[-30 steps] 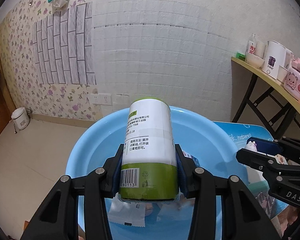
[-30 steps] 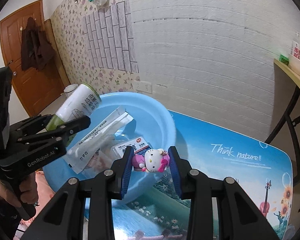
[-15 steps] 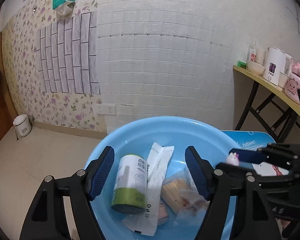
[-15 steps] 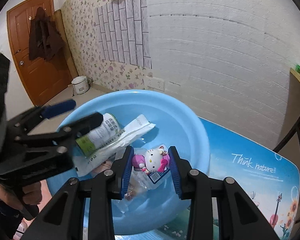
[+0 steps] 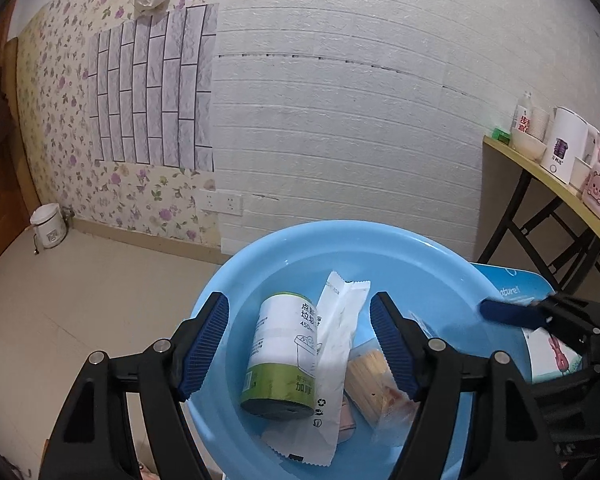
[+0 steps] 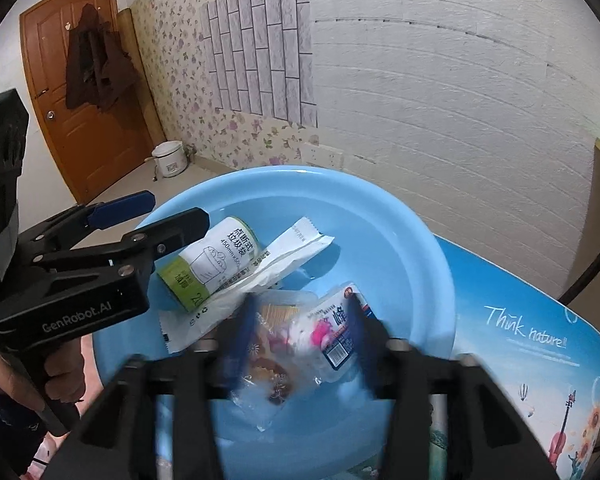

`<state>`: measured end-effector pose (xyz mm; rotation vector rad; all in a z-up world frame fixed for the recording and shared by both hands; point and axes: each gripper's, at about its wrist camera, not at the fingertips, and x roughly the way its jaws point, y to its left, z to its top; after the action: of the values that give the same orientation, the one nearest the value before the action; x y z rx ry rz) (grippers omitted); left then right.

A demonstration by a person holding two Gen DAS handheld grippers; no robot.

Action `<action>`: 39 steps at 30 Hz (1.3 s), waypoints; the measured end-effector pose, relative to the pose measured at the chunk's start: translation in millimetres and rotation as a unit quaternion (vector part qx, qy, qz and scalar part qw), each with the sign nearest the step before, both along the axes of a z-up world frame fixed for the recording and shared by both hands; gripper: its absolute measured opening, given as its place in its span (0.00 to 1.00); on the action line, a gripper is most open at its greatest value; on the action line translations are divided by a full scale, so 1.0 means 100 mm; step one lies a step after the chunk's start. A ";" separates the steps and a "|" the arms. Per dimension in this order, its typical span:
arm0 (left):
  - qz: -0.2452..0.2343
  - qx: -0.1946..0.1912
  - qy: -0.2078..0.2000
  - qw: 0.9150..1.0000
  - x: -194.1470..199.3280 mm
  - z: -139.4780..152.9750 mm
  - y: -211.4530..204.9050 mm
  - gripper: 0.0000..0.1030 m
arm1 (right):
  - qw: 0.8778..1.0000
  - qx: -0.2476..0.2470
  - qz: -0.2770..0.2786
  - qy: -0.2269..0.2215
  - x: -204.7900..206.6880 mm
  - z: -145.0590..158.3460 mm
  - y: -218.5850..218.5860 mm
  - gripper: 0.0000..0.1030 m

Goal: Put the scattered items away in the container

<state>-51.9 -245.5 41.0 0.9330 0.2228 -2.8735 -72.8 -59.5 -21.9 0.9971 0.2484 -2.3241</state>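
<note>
A light blue basin holds a green-and-white roll of bags, a long white packet and a clear bag of wooden sticks. My left gripper hangs open above the roll, touching nothing. One of the right gripper's fingers reaches over the basin's right rim. In the right wrist view my right gripper is blurred and its jaws are opening. A pink-and-white cat figure sits loose between them over a tissue pack in the basin. The left gripper shows at the left.
The basin stands on a table with a blue picture top. A side table with a white kettle is at the right. A small rice cooker sits on the floor by the flowered wall. A person's hand holds the left gripper.
My left gripper let go of the roll, which now lies in the basin, and its jaws spread. My right gripper came over the basin and its jaws parted from the cat figure.
</note>
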 end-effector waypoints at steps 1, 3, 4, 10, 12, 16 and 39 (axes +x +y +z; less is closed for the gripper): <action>0.000 -0.001 0.000 1.000 0.00 0.00 0.01 0.69 | 1.000 -0.001 -0.005 0.005 0.01 0.01 0.01 0.80; 0.000 -0.003 0.000 1.000 0.01 0.01 0.02 0.69 | 1.000 -0.015 -0.010 0.010 0.03 0.04 0.06 0.81; 0.001 -0.003 0.000 1.000 0.00 0.02 0.03 0.69 | 1.000 -0.017 -0.011 0.007 0.03 0.05 0.07 0.81; 0.003 -0.004 -0.001 1.000 0.00 0.03 0.06 0.70 | 1.000 -0.012 -0.021 0.005 0.02 0.06 0.12 0.81; 0.002 -0.007 0.000 1.000 0.03 0.05 0.07 0.70 | 1.000 -0.012 -0.021 0.006 0.03 0.06 0.13 0.81; 0.001 -0.010 0.003 1.000 0.05 0.08 0.10 0.73 | 1.000 -0.015 -0.023 0.008 0.03 0.07 0.16 0.81; -0.033 -0.044 -0.032 0.998 -0.01 0.27 0.71 0.98 | 0.995 0.002 -0.098 -0.018 -0.13 0.05 0.65 0.91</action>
<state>-52.8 -174.5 68.0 1.0318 0.0599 -2.8802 -85.5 5.7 -16.6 1.1068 0.1466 -2.4786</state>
